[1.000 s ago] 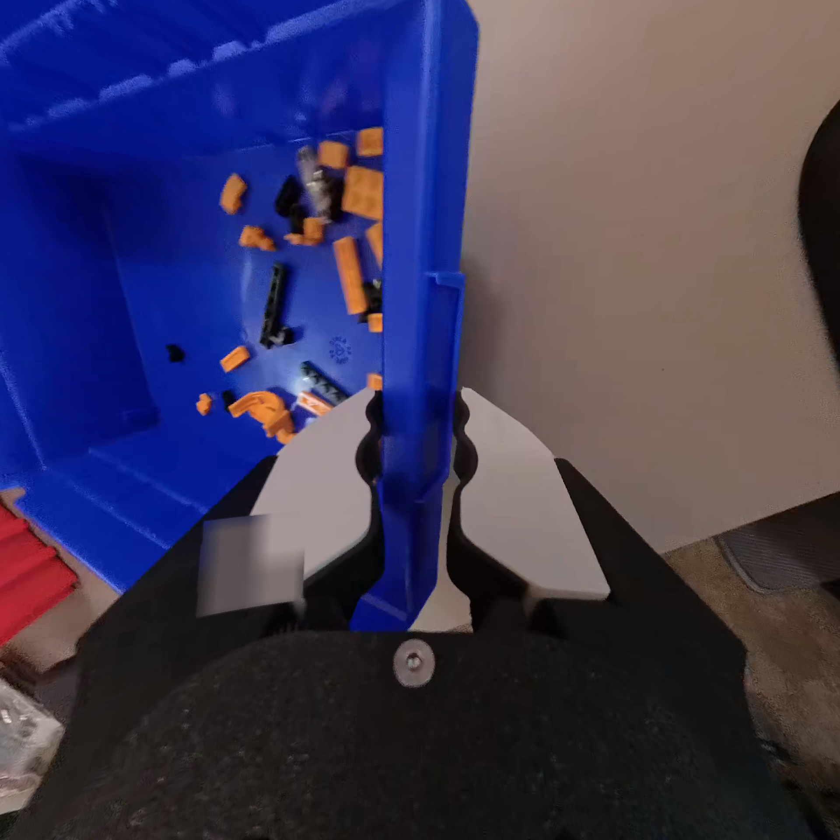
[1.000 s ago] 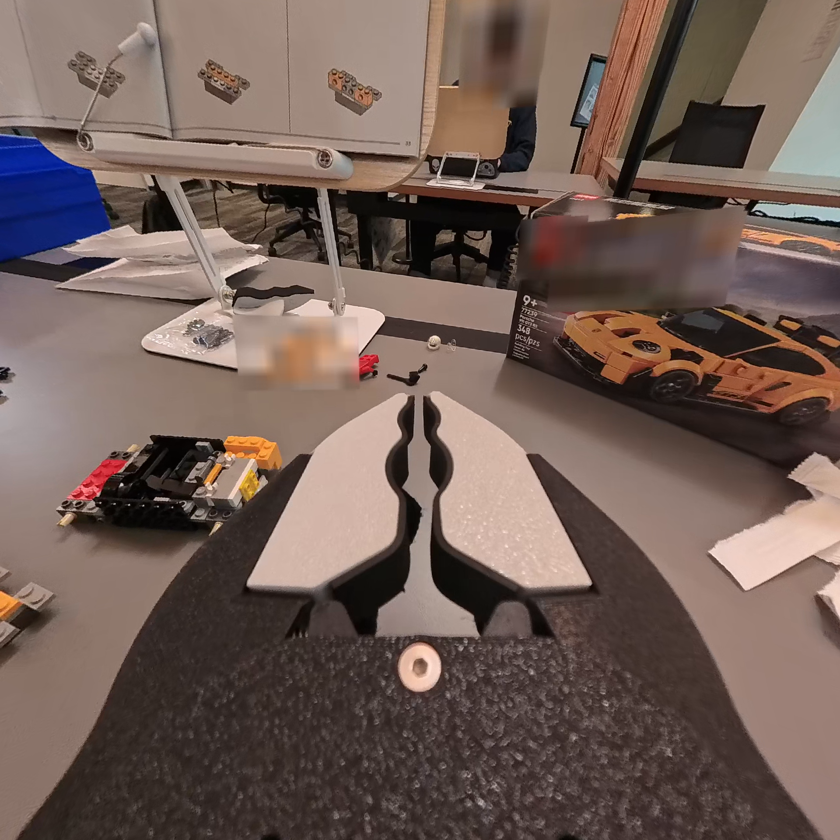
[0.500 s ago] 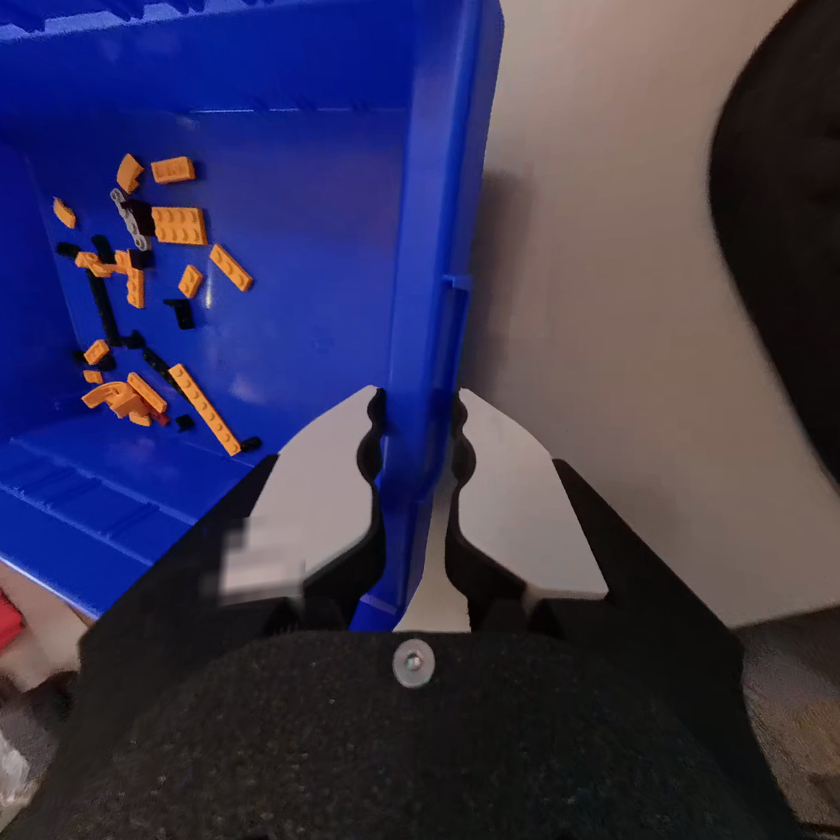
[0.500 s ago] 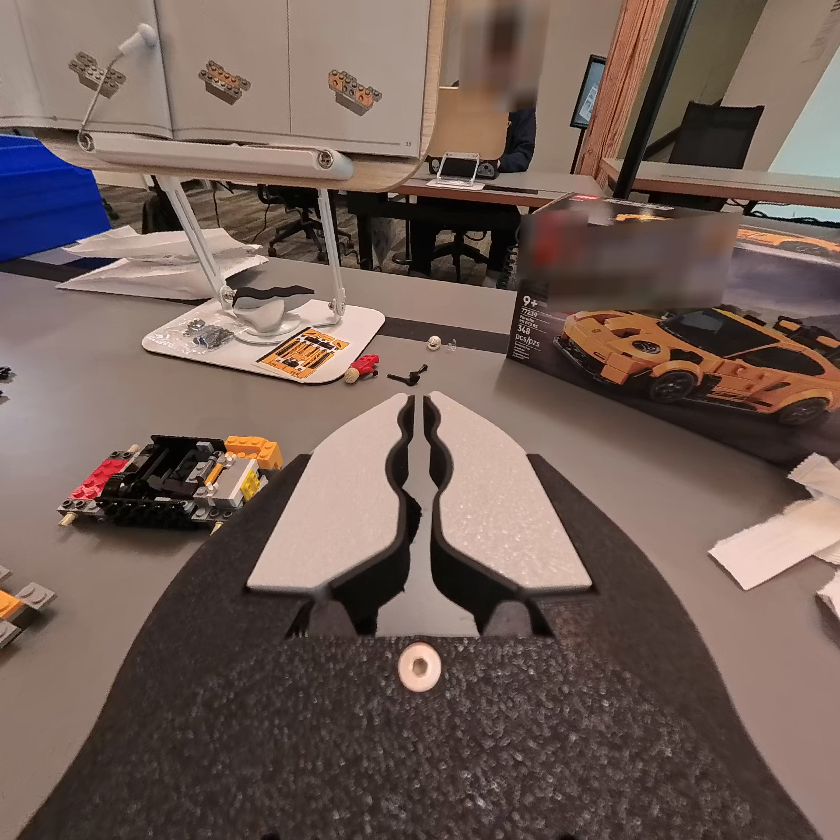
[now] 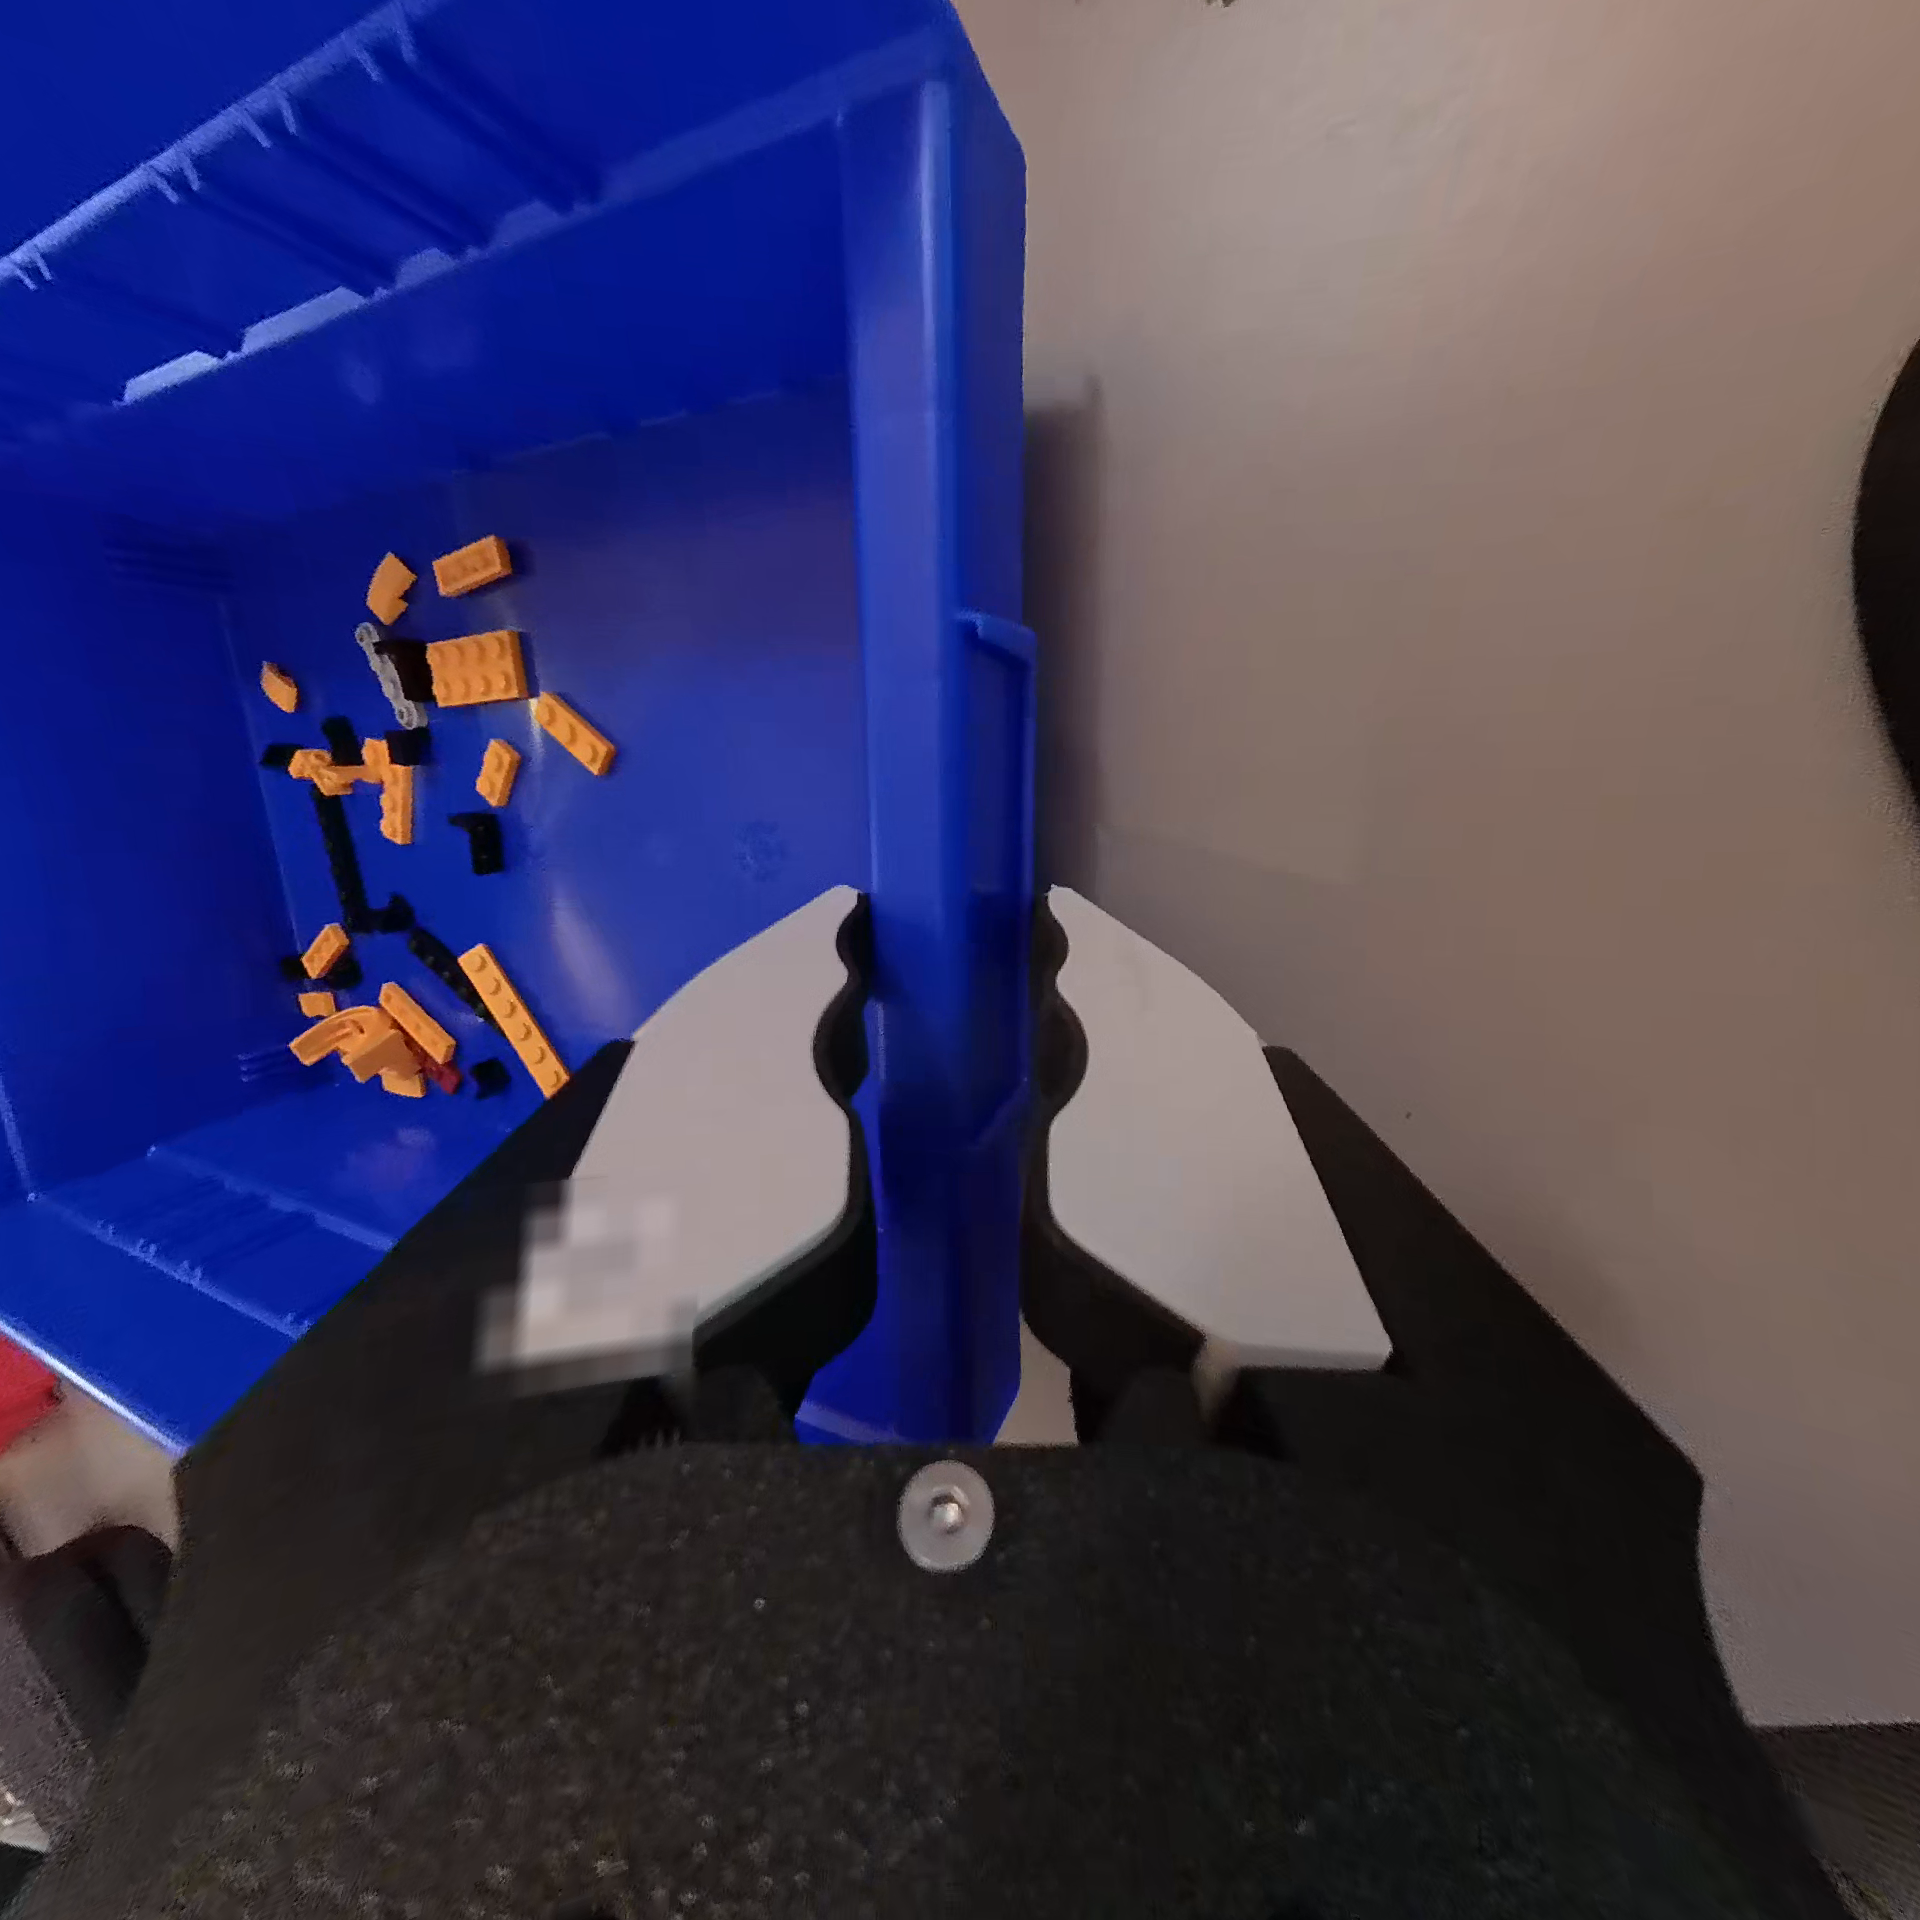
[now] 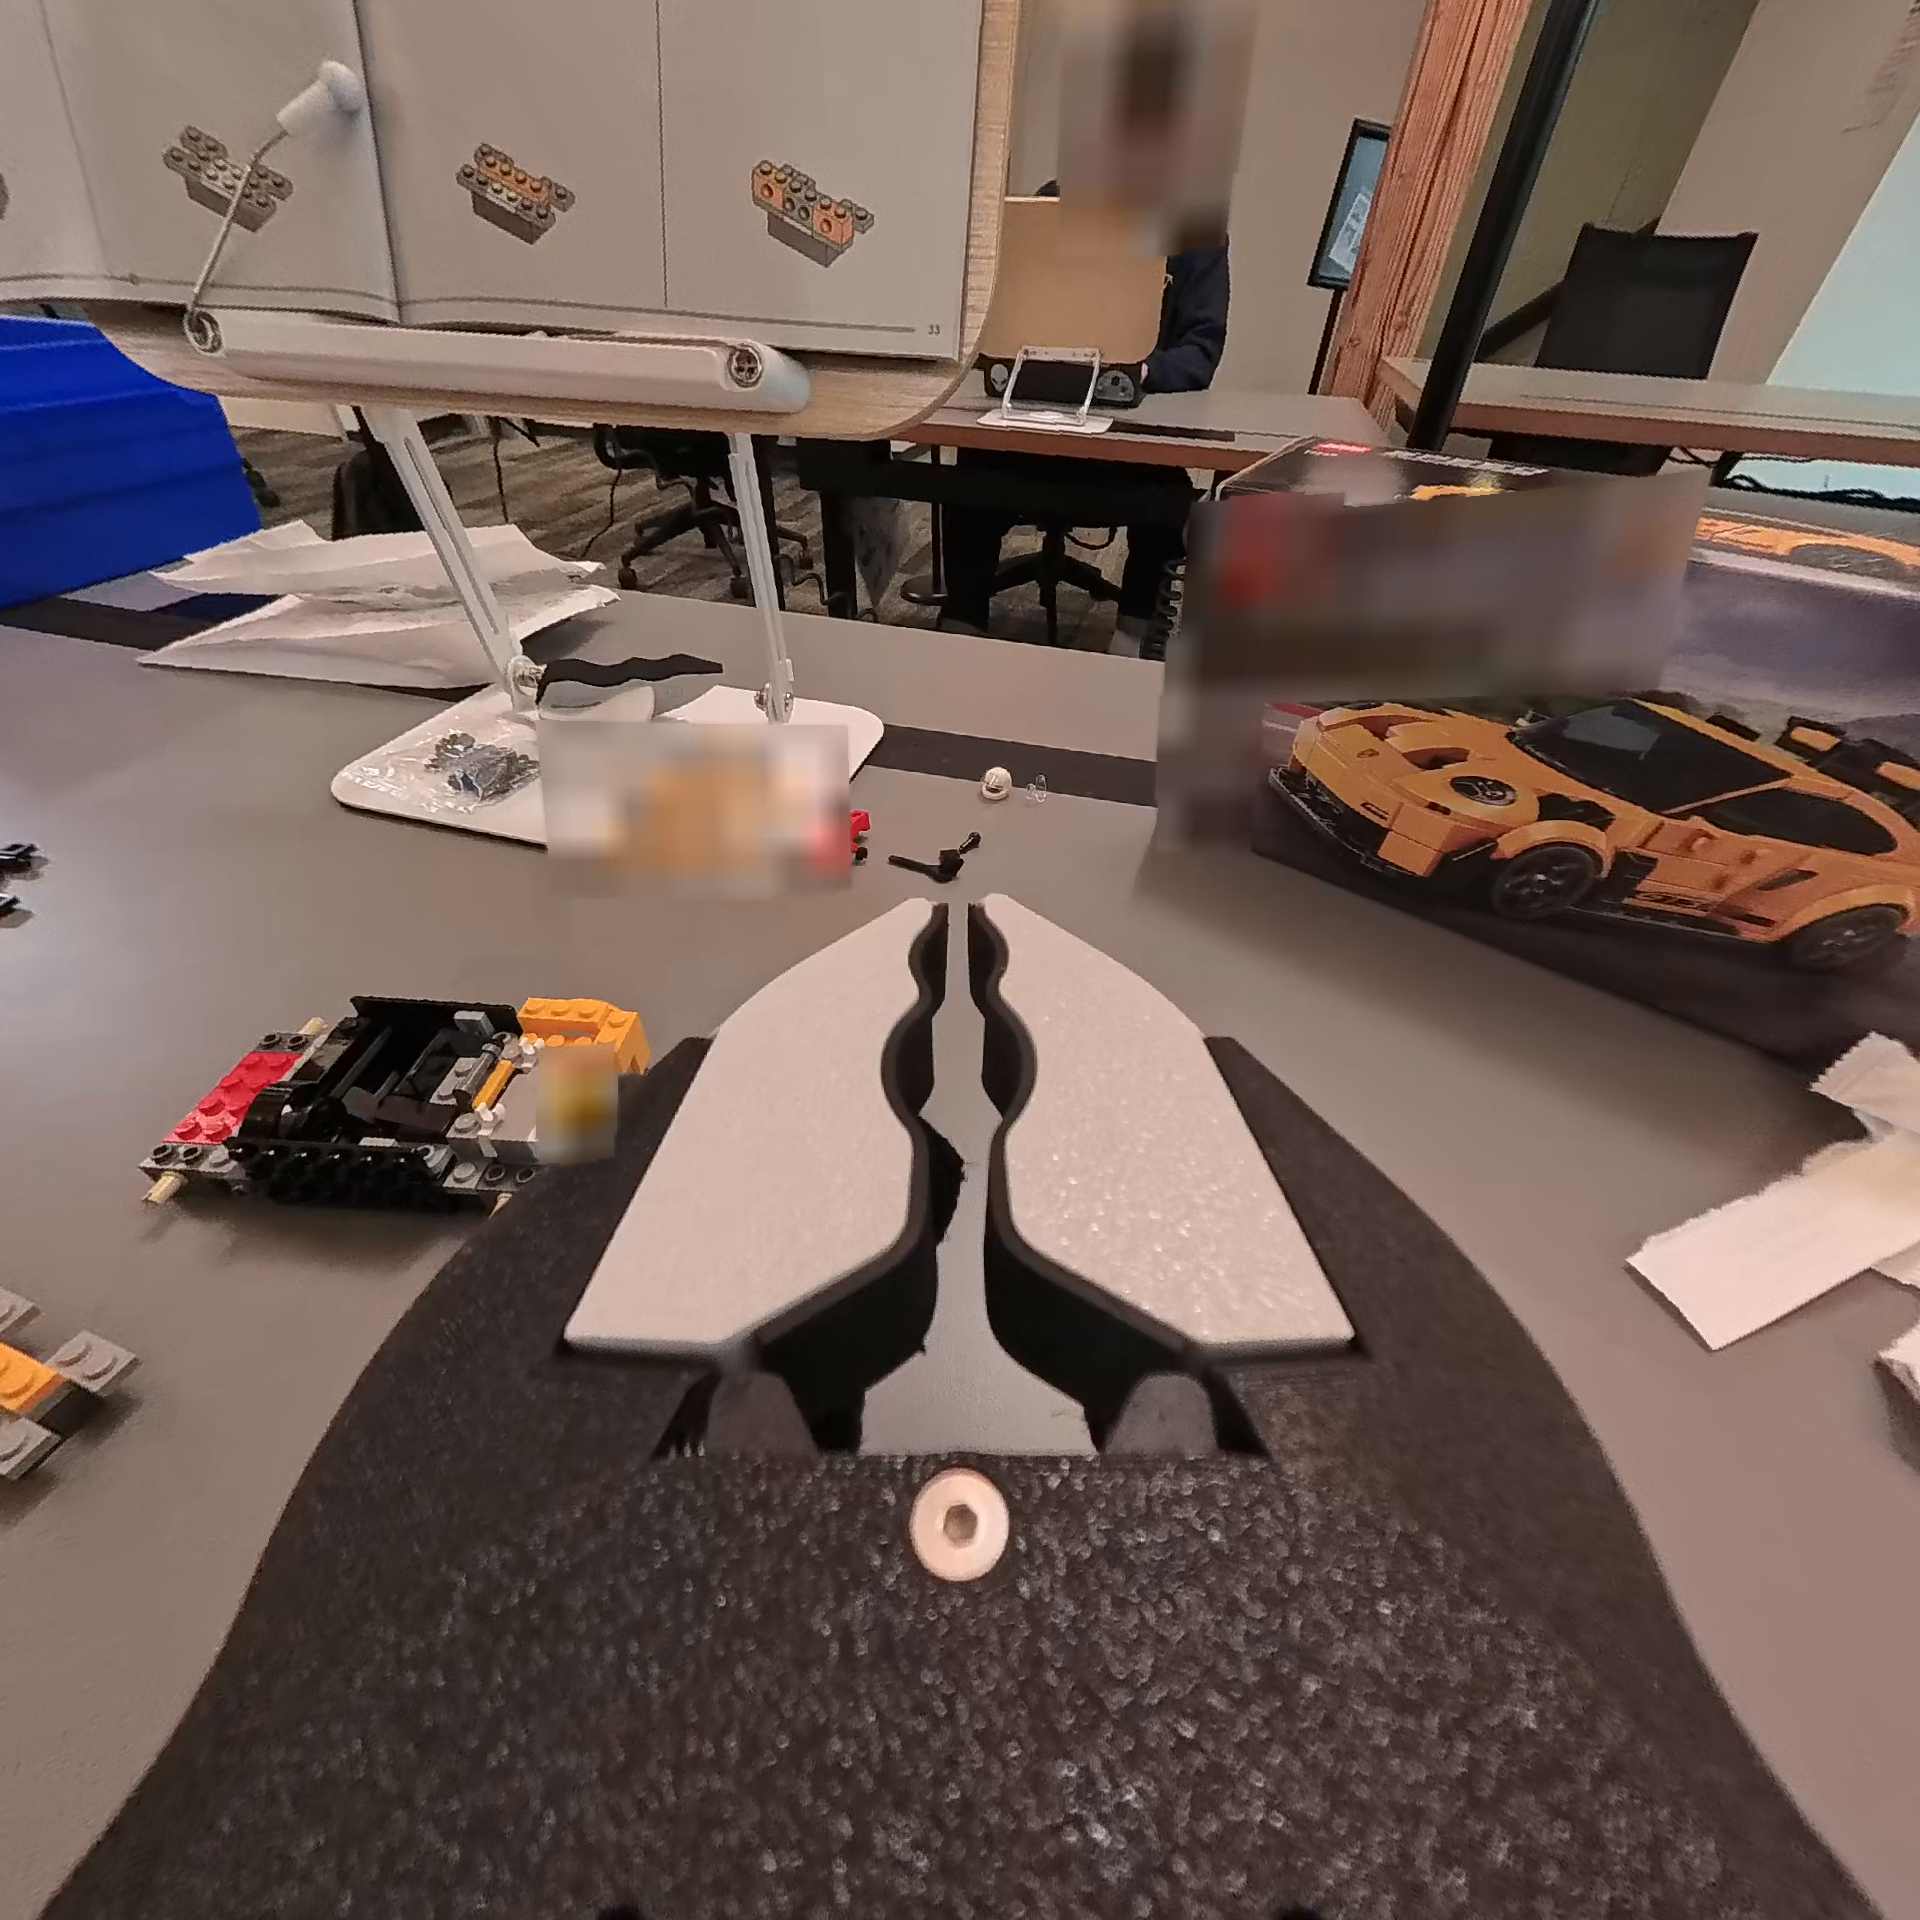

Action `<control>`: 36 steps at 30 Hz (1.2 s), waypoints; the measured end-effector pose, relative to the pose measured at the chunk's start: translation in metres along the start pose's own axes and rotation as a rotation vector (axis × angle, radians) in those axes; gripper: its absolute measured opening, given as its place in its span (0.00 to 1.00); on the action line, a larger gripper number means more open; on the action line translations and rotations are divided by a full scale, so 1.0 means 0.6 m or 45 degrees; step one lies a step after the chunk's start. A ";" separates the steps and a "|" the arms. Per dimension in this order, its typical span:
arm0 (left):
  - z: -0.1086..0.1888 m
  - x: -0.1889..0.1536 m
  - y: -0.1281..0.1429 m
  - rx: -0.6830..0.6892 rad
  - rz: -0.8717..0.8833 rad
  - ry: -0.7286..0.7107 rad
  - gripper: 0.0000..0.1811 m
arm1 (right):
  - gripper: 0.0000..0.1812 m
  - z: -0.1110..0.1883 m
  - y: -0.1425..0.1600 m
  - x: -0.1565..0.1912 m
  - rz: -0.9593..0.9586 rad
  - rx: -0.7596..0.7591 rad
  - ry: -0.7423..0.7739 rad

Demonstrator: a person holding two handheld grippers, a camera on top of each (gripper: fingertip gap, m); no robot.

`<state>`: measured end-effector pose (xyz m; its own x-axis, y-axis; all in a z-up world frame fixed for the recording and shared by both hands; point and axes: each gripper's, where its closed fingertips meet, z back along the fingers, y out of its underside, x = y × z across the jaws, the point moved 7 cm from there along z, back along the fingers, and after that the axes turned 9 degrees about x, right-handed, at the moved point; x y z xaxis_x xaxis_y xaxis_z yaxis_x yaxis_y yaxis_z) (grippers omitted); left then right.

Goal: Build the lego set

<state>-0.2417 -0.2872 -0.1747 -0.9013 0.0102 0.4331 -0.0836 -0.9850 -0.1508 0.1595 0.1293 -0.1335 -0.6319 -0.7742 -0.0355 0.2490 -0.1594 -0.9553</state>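
My left gripper clamps the blue bin wall, which runs straight away from me; loose bricks lie inside. My right gripper, nearly closed and empty, points past the chassis on the table.

Past my reach: white paper scraps on grey counter at right, office chair behind, person seated at far desk.
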 end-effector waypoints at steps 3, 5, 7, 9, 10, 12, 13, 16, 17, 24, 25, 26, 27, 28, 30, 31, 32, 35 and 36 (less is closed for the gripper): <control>-0.004 0.011 0.004 -0.024 -0.052 -0.032 0.16 | 0.02 0.000 -0.001 0.001 -0.003 -0.002 -0.004; -0.007 0.019 0.008 -0.038 -0.067 -0.049 0.16 | 0.02 0.001 -0.001 0.000 -0.005 -0.004 -0.006; -0.005 0.025 0.008 -0.049 -0.078 -0.085 0.18 | 0.02 0.000 -0.001 0.000 -0.007 -0.002 -0.005; 0.013 0.028 -0.002 -0.113 -0.034 -0.109 0.18 | 0.02 0.001 -0.001 0.000 -0.009 -0.003 -0.003; 0.028 0.028 -0.012 -0.176 -0.004 -0.125 0.18 | 0.02 0.001 -0.001 0.000 -0.008 -0.005 -0.003; 0.061 0.025 -0.039 -0.302 0.040 -0.162 0.18 | 0.02 0.001 -0.002 0.000 -0.008 -0.008 -0.004; 0.077 0.020 -0.056 -0.368 0.050 -0.173 0.18 | 0.02 0.002 -0.003 0.001 -0.008 -0.009 -0.006; 0.116 -0.001 -0.123 -0.583 0.061 -0.163 0.19 | 0.02 0.003 -0.004 0.005 0.005 -0.015 -0.011; 0.128 -0.011 -0.149 -0.673 0.061 -0.135 0.16 | 0.02 0.004 -0.005 0.007 0.010 -0.019 -0.014; 0.164 -0.088 -0.327 -1.295 0.137 0.401 0.00 | 0.13 0.009 -0.011 0.037 0.100 -0.064 -0.157; 0.162 -0.096 -0.349 -1.340 0.163 0.495 0.00 | 0.15 0.009 -0.011 0.042 0.114 -0.060 -0.188; 0.158 -0.103 -0.371 -1.374 0.188 0.574 0.00 | 0.17 0.007 -0.010 0.047 0.126 -0.048 -0.222; 0.151 -0.109 -0.390 -1.393 0.203 0.634 0.00 | 0.19 0.004 -0.008 0.052 0.141 -0.025 -0.259; 0.141 -0.117 -0.407 -1.393 0.206 0.679 0.00 | 0.21 0.000 -0.006 0.057 0.167 0.002 -0.303; 0.113 -0.134 -0.430 -1.378 0.194 0.738 0.00 | 0.22 -0.011 -0.004 0.074 0.267 0.071 -0.428; 0.099 -0.144 -0.435 -1.369 0.167 0.773 0.00 | 0.23 -0.017 -0.002 0.086 0.353 0.110 -0.517; 0.083 -0.155 -0.436 -1.338 0.135 0.790 0.02 | 0.24 -0.025 0.002 0.097 0.465 0.146 -0.595; 0.048 -0.178 -0.429 -1.260 0.043 0.818 0.04 | 0.30 -0.062 0.015 0.117 0.776 0.295 -0.828; 0.048 -0.179 -0.428 -1.263 0.037 0.841 0.05 | 0.34 -0.078 0.019 0.122 0.833 0.370 -0.912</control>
<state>-0.1113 -0.0403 -0.1569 -0.9284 0.3629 -0.0798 -0.0894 -0.4267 -0.9000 0.0817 0.0995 -0.1608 0.2579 -0.9331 -0.2508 0.6180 0.3588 -0.6995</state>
